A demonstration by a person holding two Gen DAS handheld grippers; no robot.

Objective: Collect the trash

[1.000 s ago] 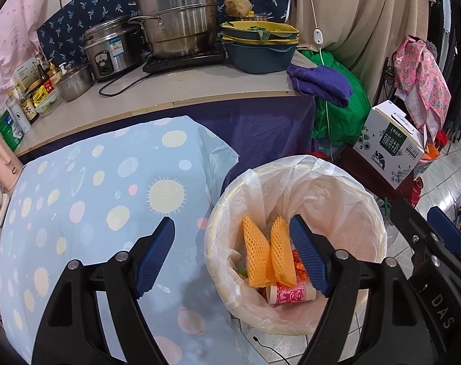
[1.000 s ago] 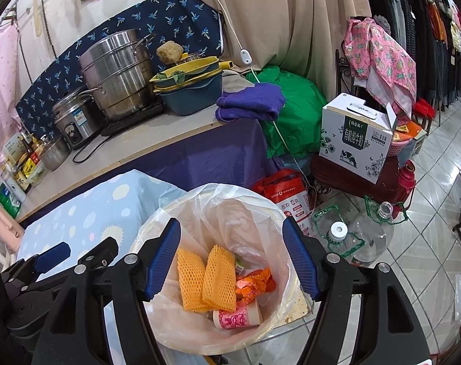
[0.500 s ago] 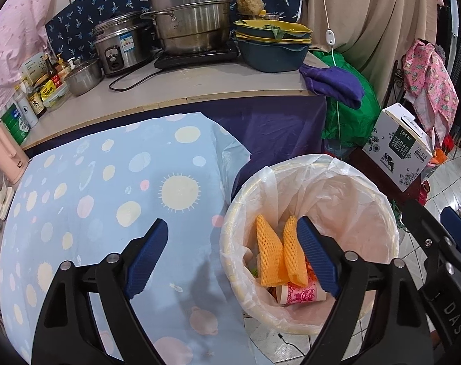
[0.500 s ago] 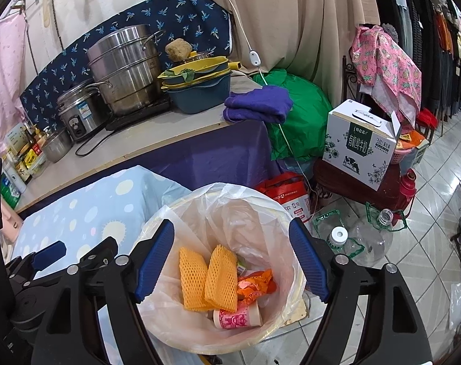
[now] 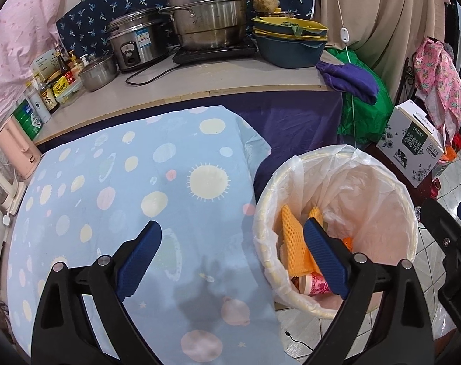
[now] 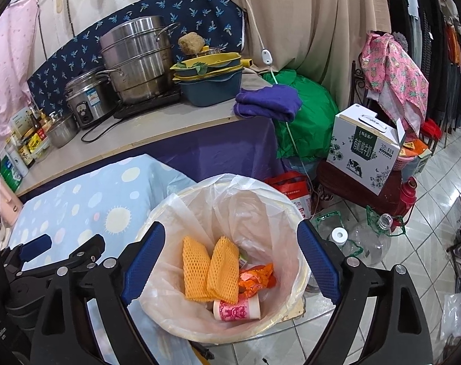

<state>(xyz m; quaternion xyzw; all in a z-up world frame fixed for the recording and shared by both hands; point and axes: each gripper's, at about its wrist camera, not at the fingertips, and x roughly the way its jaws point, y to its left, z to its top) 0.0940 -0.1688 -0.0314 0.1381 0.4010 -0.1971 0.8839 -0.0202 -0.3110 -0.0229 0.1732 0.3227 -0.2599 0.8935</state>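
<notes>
A round bin (image 6: 297, 210) lined with a clear plastic bag stands on the tiled floor beside the table. Inside lie two orange foam nets (image 6: 210, 269), an orange wrapper (image 6: 256, 276) and a red-and-white paper cup (image 6: 236, 310). My right gripper (image 6: 230, 234) hangs over the bin, its jaws opening wide with nothing between them. My left gripper (image 5: 232, 229) hovers over the edge of the table by the bin (image 5: 382, 164), jaws also opening and empty. The nets (image 5: 294, 243) and cup (image 5: 317, 286) show past its right finger.
The table carries a light-blue spotted cloth (image 5: 123, 188). Behind it a counter (image 5: 200, 82) holds steel pots, a rice cooker, stacked bowls and bottles. A milk carton box (image 6: 364, 146), empty plastic bottles (image 6: 367, 243) and a green bag (image 6: 306, 115) crowd the floor right of the bin.
Both grippers' jaws have spread wider. The left gripper has drifted left, from over the bin toward the table's cloth. The trash lies still in the bin.
</notes>
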